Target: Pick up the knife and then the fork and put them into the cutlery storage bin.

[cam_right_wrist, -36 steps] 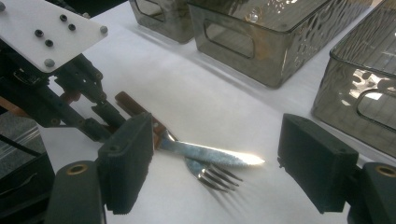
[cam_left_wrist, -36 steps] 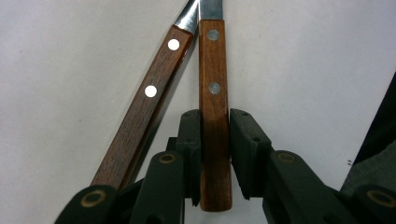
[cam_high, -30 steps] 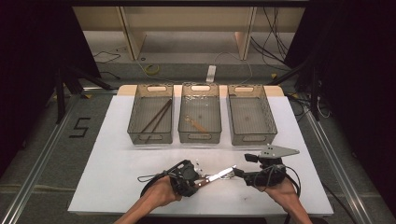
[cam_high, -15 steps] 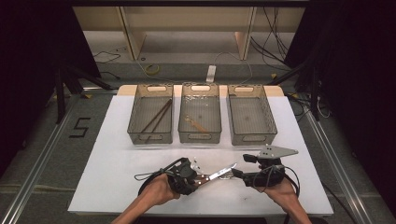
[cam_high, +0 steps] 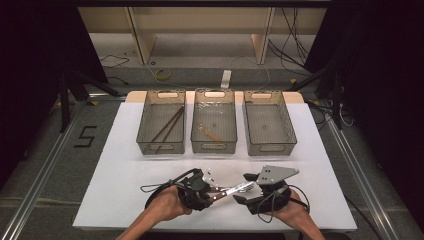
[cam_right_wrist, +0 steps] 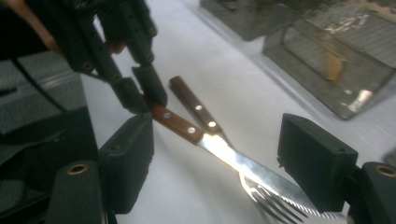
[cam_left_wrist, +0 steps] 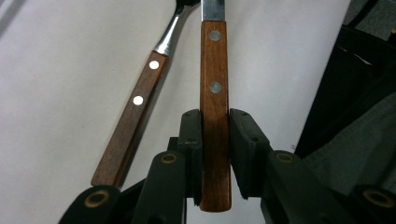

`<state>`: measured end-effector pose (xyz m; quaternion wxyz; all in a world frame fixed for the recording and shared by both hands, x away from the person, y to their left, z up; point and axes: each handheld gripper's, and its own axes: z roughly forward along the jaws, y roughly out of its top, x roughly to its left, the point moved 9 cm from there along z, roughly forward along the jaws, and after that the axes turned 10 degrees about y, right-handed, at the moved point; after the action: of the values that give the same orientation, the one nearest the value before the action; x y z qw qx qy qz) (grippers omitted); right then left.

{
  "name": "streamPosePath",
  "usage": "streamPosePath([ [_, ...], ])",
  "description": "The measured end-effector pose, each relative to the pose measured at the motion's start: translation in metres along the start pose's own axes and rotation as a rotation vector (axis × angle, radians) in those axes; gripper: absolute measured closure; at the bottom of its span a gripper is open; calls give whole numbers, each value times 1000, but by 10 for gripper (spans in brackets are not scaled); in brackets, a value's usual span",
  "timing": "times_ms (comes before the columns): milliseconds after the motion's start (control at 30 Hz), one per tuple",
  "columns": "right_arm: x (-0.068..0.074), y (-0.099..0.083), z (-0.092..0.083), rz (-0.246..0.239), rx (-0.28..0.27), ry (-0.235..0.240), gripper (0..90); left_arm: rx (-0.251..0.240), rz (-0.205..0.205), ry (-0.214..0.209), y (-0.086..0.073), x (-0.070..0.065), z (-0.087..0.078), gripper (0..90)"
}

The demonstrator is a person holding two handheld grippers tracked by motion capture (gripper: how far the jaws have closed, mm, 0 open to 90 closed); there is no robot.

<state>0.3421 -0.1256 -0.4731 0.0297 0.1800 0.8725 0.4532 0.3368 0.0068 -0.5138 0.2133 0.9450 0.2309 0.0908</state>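
Gripping a knife [cam_left_wrist: 215, 121] by its wooden handle, the left gripper [cam_left_wrist: 215, 140] has both pads pressed on it. The right gripper [cam_right_wrist: 231, 161] stands wide open around the blade, not touching it. The left gripper view shows a fork [cam_left_wrist: 135, 112] lying just beside the knife on the white table [cam_high: 115, 165]; the right gripper view shows its tines under the blade. From the high view, three baskets [cam_high: 264, 127] stand behind, and the floor around is dark.

Knife [cam_left_wrist: 215, 116] between left fingers [cam_left_wrist: 191, 140], fork [cam_left_wrist: 135, 116] beside it.
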Motion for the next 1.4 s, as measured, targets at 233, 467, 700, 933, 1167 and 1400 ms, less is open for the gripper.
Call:
streamPosePath([
  [233,11,-3,20,-111,100,18,278,5,30,-13,2,-9,-3,749],
  [467,21,-8,35,-233,211,23,296,15,54,-27,2,-15,-6,749],
  [700,26,-15,46,-364,304,25,367,17,70,-42,3,-20,-11,749],
  [933,28,-19,50,-428,350,12,501,15,67,-54,4,-22,-12,748],
  [1167,29,-21,53,-509,379,12,619,13,57,-66,4,-25,-11,749],
  [1400,33,-24,54,-586,421,35,718,35,96,-88,1,-25,-12,748],
])
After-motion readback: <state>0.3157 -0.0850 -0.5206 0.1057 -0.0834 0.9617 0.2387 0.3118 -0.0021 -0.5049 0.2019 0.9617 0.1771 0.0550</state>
